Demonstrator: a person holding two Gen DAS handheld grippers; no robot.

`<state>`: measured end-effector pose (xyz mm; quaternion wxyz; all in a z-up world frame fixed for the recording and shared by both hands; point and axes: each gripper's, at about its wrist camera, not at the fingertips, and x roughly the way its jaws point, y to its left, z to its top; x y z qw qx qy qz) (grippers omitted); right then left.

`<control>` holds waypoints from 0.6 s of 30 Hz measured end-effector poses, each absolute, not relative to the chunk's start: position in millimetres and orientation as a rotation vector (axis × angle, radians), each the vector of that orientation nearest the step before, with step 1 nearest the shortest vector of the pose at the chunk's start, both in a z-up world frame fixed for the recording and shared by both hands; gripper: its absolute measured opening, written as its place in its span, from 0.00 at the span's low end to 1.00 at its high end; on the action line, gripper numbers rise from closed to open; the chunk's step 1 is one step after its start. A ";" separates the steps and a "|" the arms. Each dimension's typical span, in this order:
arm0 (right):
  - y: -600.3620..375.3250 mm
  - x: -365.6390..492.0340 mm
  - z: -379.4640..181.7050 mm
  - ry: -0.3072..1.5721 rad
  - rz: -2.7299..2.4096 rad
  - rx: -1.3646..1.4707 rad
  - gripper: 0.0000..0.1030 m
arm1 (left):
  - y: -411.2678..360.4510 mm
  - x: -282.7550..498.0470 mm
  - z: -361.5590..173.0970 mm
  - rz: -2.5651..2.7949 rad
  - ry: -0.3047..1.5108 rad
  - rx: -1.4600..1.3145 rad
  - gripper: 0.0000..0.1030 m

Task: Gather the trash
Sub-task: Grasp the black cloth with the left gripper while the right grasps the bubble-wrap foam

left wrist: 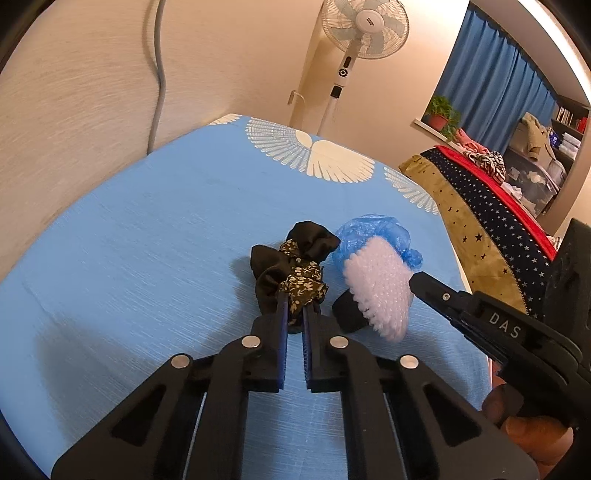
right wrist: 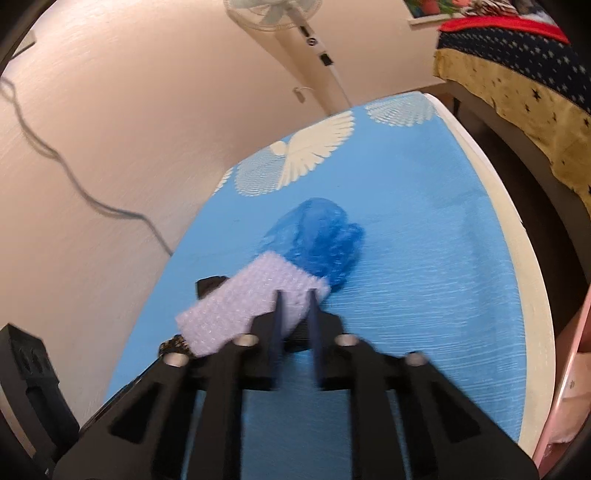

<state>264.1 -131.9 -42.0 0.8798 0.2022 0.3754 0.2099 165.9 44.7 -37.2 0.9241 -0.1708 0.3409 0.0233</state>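
1. The left gripper (left wrist: 294, 301) is closed narrowly on a dark fabric scrunchie (left wrist: 293, 266), black with a patch of floral print; its two blue-lined fingers (left wrist: 282, 317) pinch the near end of the fabric.
2. The scrunchie lies bunched on the blue tablecloth (left wrist: 147, 221), which carries white wing-like patterns along its far edge.
3. Just to the right of the scrunchie sits a piece of white bubble wrap (left wrist: 378, 286), and behind it, touching, a crumpled blue plastic bag (left wrist: 373, 230).
4. In the right wrist view, the right gripper (right wrist: 295, 308) has its fingers set narrowly on either side of the near edge of the bubble wrap (right wrist: 240, 306). The frame is blurred, so I cannot tell whether the grip is firm, though the wrap does appear to sit between the fingertips.
5. The blue plastic bag (right wrist: 317, 236) lies just beyond the wrap in that view, resting on the tablecloth (right wrist: 424, 277).
6. From the left wrist view, the right gripper (left wrist: 417, 280) comes in from the right side, its tip touching the wrap's right edge.
7. A standing fan (left wrist: 364, 33) is against the wall beyond the table, and a grey cable (left wrist: 159, 74) hangs down the wall.
8. To the right is a bed covered with a star-patterned blanket (left wrist: 480, 206).
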 end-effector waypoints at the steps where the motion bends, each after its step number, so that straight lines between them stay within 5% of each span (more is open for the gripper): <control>1: -130.2 260.8 -37.8 0.768 0.436 0.404 0.00 | 44.3 164.9 -36.2 0.044 0.698 -0.351 0.05; 12: -131.3 219.7 -2.3 0.690 0.421 0.299 0.01 | 42.8 144.5 -19.3 0.028 0.671 -0.350 0.04; 13: -131.8 216.9 -1.9 0.699 0.409 0.296 0.07 | 44.4 140.9 -17.8 0.036 0.667 -0.350 0.05; 15: -133.5 215.6 -8.2 0.737 0.404 0.319 0.36 | 47.6 135.6 -17.1 0.049 0.665 -0.356 0.04; 16: -133.7 216.8 -13.7 0.757 0.398 0.346 0.60 | 49.9 132.4 -16.9 0.054 0.666 -0.362 0.04; 18: -133.5 218.9 -23.6 0.784 0.392 0.389 0.62 | 53.3 127.3 -16.3 0.058 0.667 -0.365 0.04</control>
